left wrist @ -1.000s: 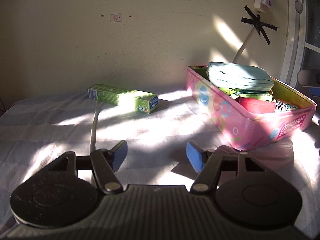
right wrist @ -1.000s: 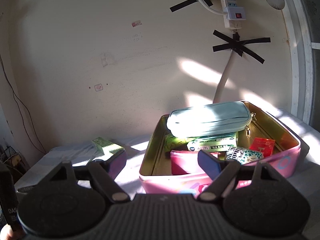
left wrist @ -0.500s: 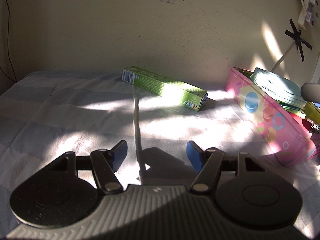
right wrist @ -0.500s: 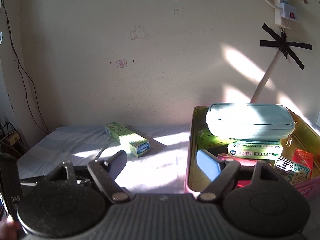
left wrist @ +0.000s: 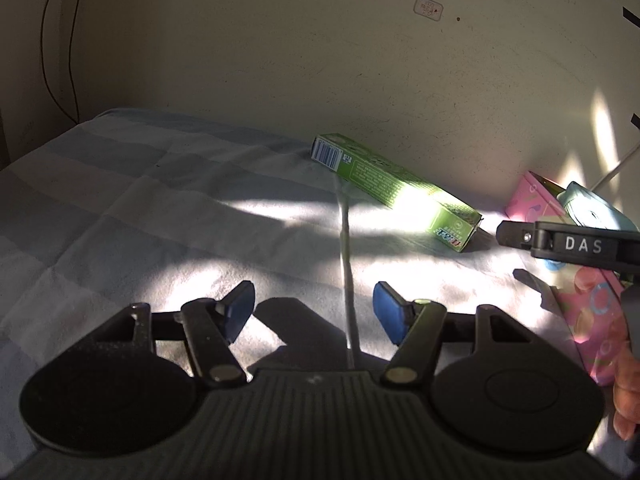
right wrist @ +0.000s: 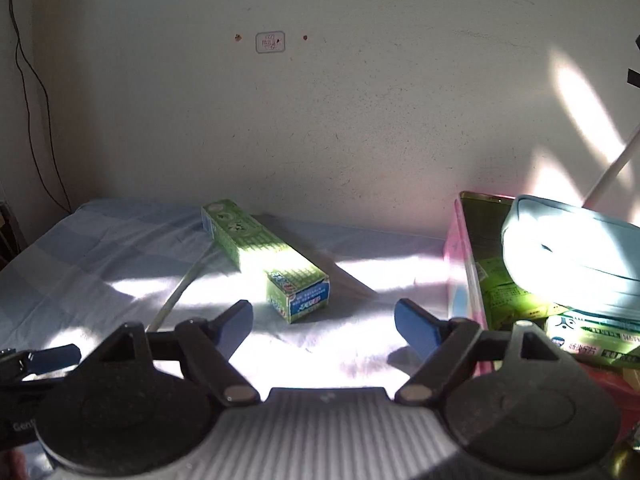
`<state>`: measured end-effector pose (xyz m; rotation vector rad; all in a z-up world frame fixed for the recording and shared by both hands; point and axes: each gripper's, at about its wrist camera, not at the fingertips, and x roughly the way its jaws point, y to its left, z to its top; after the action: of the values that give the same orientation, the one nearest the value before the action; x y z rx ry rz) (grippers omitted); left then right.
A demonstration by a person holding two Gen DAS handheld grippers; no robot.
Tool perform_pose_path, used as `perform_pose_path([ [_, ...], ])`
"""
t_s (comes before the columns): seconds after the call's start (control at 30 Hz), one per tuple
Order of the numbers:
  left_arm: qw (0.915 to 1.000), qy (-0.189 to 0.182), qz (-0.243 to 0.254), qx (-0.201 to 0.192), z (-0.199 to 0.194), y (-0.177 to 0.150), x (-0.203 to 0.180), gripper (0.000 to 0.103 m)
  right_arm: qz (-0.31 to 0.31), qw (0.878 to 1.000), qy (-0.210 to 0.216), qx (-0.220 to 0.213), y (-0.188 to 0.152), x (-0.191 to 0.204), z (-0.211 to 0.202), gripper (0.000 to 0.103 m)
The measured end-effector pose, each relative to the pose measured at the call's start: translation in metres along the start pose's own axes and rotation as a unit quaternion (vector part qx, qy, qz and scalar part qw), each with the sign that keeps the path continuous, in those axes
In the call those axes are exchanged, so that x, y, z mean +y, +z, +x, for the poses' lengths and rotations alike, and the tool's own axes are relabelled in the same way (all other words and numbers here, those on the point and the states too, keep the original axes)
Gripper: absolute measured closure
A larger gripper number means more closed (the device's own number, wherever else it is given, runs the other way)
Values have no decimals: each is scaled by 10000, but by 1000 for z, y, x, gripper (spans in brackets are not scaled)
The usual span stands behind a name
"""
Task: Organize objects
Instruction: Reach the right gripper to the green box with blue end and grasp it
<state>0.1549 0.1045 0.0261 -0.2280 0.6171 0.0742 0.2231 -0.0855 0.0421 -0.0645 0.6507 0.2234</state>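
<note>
The step in hand is judged to be the pick-up of the green carton (right wrist: 266, 258), the one item lying loose on the bedsheet (left wrist: 120, 200), left of the pink tin (right wrist: 460, 248) and apart from it. The left gripper (left wrist: 314, 314) is held low over the sheet, well short of the carton, its blue pads spread wide with nothing between them. The right gripper (right wrist: 324, 320) is likewise spread and empty, and the carton's near end is framed just beyond its gap. A good grasp would probably be taken across the carton's narrow width, near the middle of its length, so that it is not tipped when lifted. A thin white cord (left wrist: 347, 264) running under the carton should be kept out of the pinch.

To the right, the pink tin stands open and nearly full: green packets (right wrist: 508, 296) are stacked inside, with a pale blue pouch (right wrist: 568, 248) laid on top. A flat slot for the carton may be hard to find.
</note>
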Motion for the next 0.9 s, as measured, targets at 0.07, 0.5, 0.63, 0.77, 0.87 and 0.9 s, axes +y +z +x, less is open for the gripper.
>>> perform_pose_path([
  [0.07, 10000, 62, -31, 4, 1, 0, 2, 36, -170, 9997, -31, 178, 0, 6, 20, 22],
  [0.5, 9997, 21, -241, 70, 2, 1, 8, 35, -497, 9965, 276, 617, 14, 20, 89, 20],
  [0.63, 9994, 171, -302, -45, 3, 5, 14, 35, -774, 9943, 435, 584, 20, 33, 100, 49],
  [0.77, 9975, 248, -664, -59, 3, 12, 33, 35, -1204, 9886, 659, 613, 8, 51, 71, 61],
  [0.87, 9958, 215, -872, -162, -1, 15, 43, 35, -1286, 9864, 835, 584, -22, 49, 28, 61],
  [0.9, 9956, 158, -899, -201, -2, 16, 44, 34, -1229, 9860, 962, 586, -34, 43, 9, 62],
])
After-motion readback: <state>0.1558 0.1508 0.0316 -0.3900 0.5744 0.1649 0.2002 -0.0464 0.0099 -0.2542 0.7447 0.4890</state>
